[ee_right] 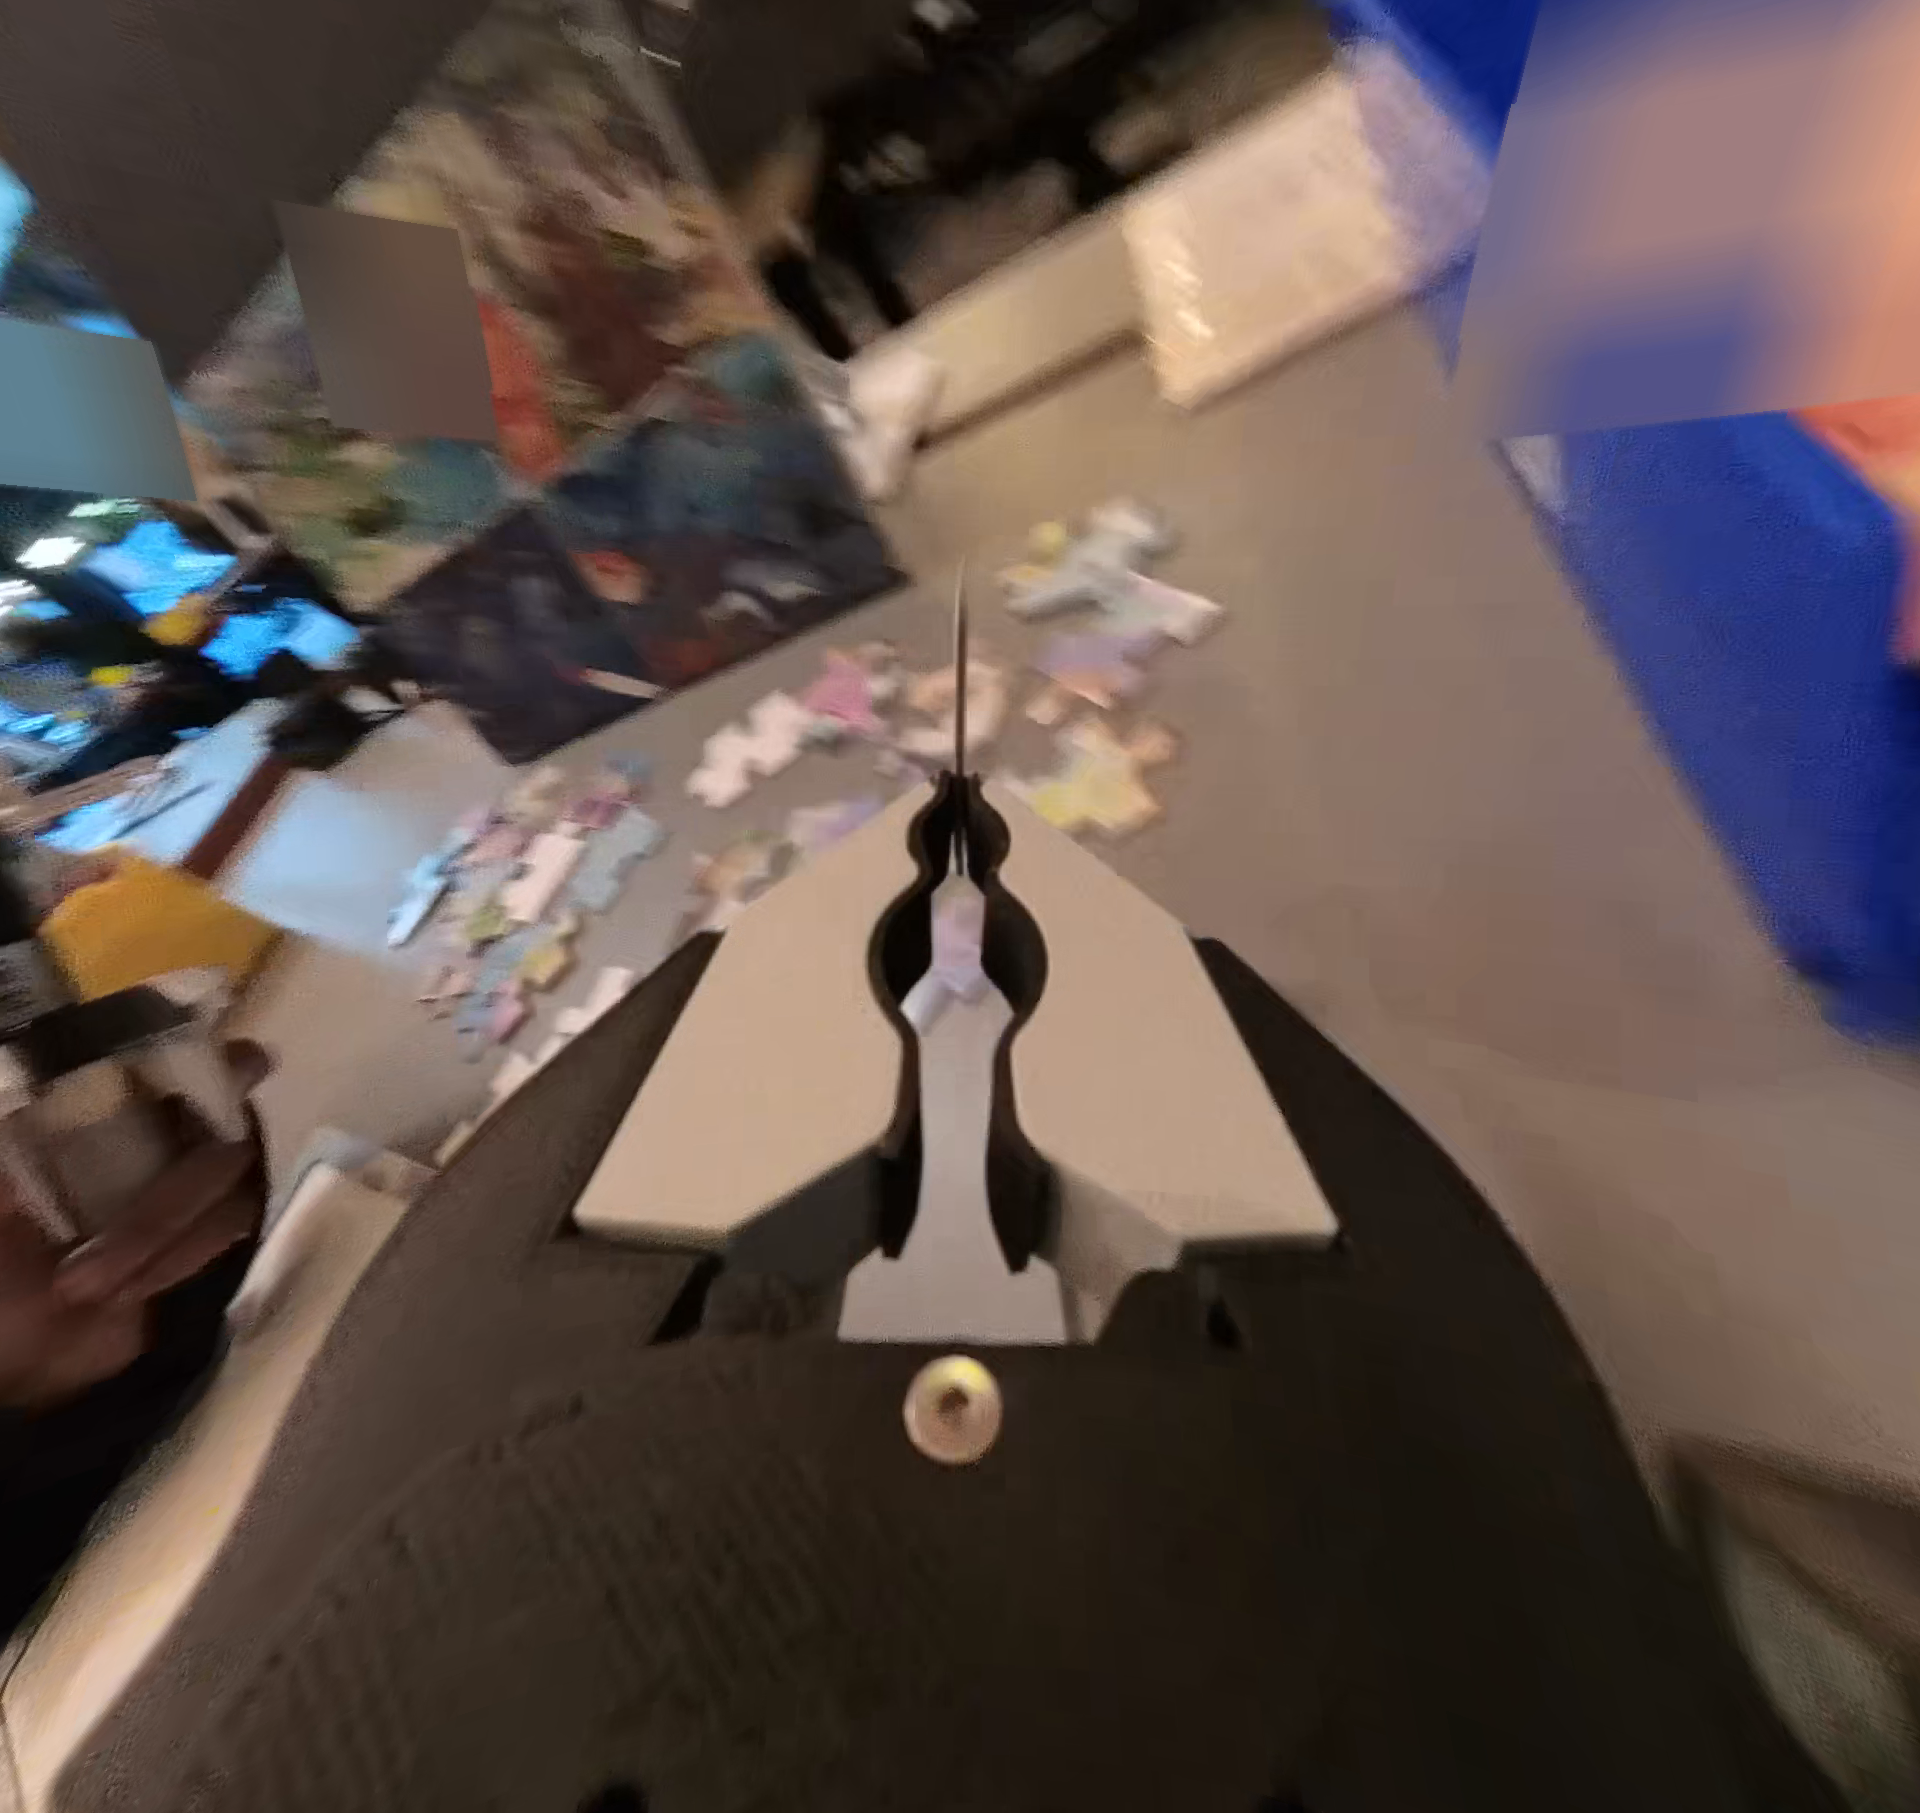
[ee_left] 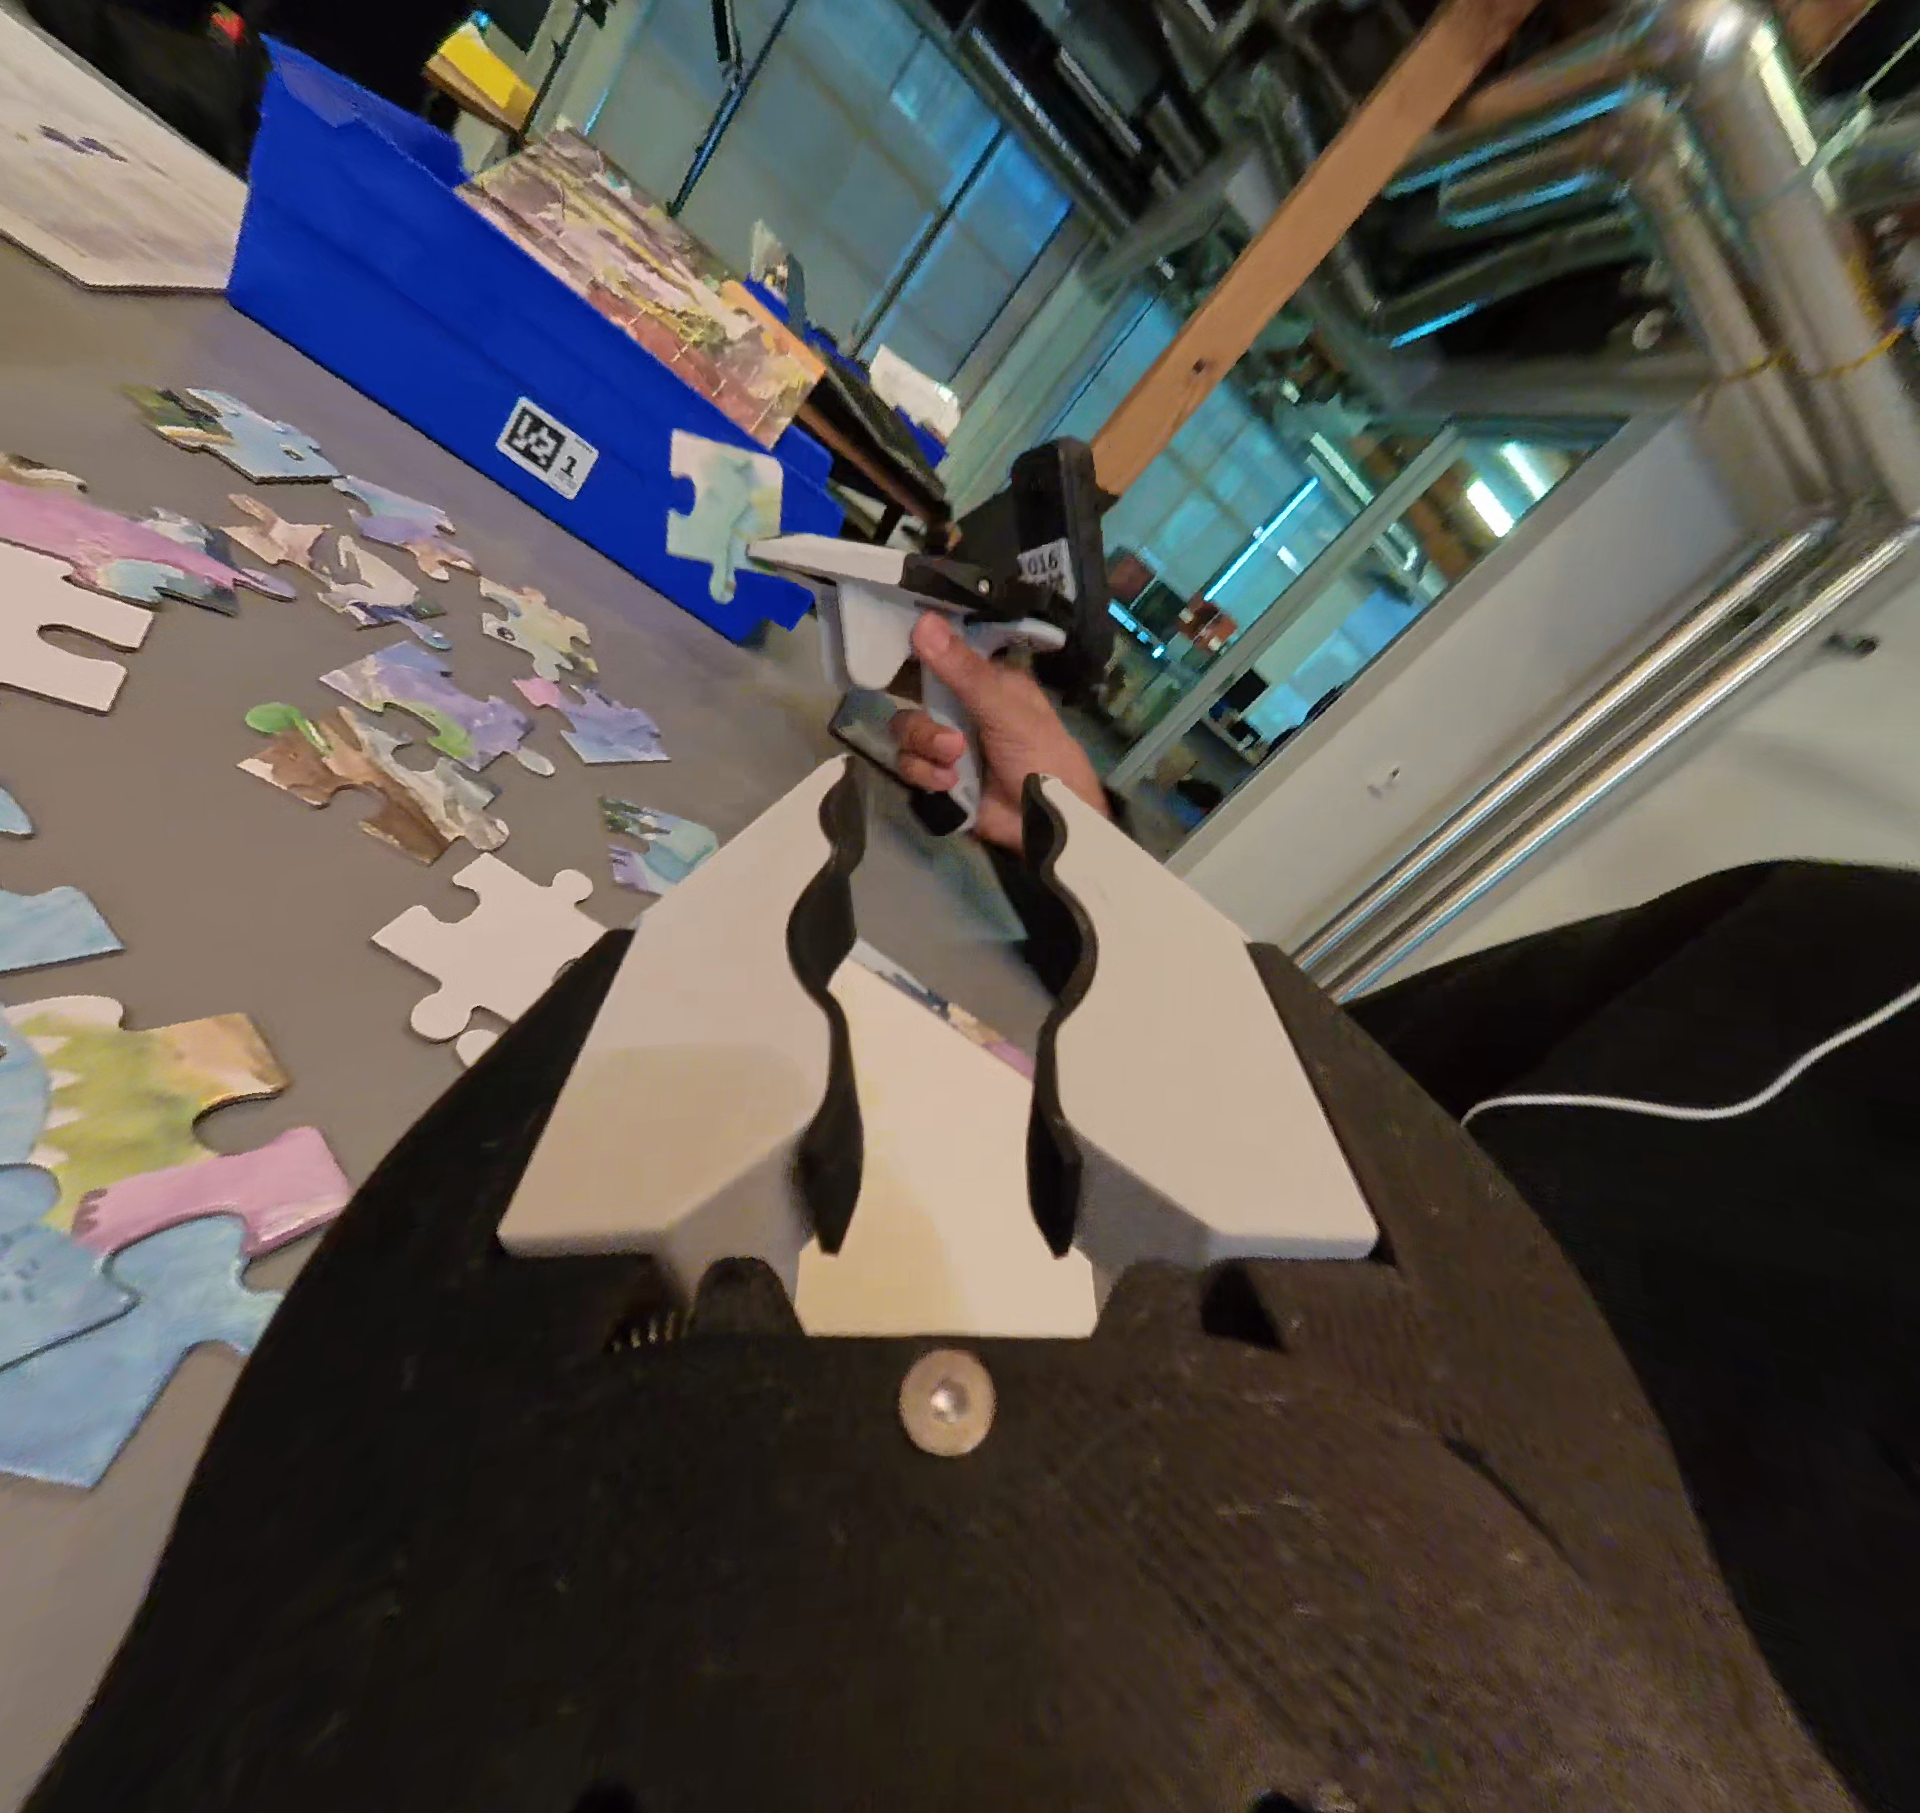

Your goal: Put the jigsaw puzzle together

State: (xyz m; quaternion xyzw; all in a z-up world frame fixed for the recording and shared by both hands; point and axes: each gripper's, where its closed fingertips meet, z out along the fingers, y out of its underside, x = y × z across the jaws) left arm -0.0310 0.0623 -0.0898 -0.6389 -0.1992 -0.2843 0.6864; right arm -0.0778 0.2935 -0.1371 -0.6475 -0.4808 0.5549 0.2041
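Two grippers were in view, each held in a person's hand. The left gripper point(ee_left: 940, 807) had its jaws apart with nothing between them, raised over the near edge of the grey table point(ee_left: 260, 870). The right gripper point(ee_right: 958, 787) had its jaws clamped on one puzzle piece point(ee_left: 724, 511), held up in the air in front of the blue bin point(ee_left: 436, 309). In the right wrist view that piece showed edge-on as a thin dark line past the fingertips. In the left wrist view it was pale blue-green, pinched at its lower right edge, clear of the table. The hand point(ee_left: 977, 724) on the right gripper's handle was visible there.

Many loose pieces point(ee_left: 416, 703) lay scattered on the table left of the left gripper, most face up in pastel blue, purple and green. At least two lay white side up, one white piece point(ee_left: 488, 942) just beside the left gripper's body. A joined cluster point(ee_left: 125, 1244) sat at the near left edge. A painted picture sheet point(ee_left: 644, 277) rested on top of the bin, and a marker tag point(ee_left: 545, 447) was stuck on the bin's side.

The right wrist view was motion-blurred; the table, scattered pieces and bin were recognisable, finer detail was not.
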